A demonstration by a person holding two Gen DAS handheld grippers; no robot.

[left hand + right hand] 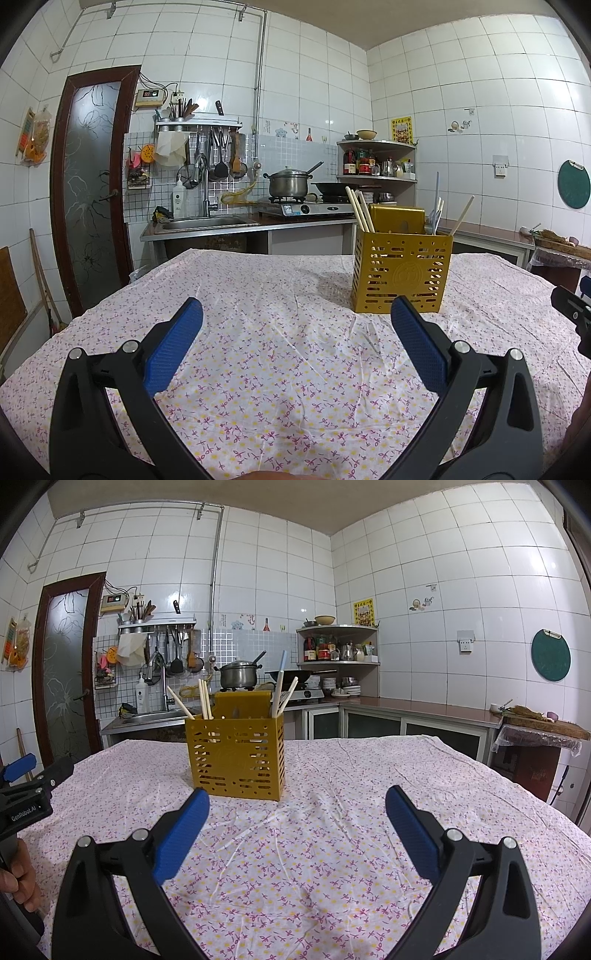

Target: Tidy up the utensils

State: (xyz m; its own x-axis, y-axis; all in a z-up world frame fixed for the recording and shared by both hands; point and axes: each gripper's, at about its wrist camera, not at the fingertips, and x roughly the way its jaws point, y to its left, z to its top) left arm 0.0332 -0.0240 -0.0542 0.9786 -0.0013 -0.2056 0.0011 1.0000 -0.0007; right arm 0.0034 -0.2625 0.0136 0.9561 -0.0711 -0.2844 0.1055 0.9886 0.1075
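A yellow perforated utensil holder (pixel 402 271) stands upright on the floral tablecloth (pixel 277 354). It holds pale chopsticks (pixel 360 210) on its left side and chopsticks with a blue-handled utensil (pixel 437 206) on its right. My left gripper (pixel 297 310) is open and empty, short of the holder and to its left. In the right wrist view the holder (pixel 236 755) stands ahead, slightly left. My right gripper (pixel 297 799) is open and empty, just short of it. The left gripper also shows in the right wrist view (pixel 26 779), at the left edge.
The tablecloth (pixel 332 849) covers the whole table. Behind it is a kitchen counter with a sink (pixel 207 223), a stove with a pot (pixel 288 182) and a corner shelf (pixel 376 158). A brown door (pixel 92 184) is at the left. The right gripper's tip (pixel 572 314) shows at the right edge.
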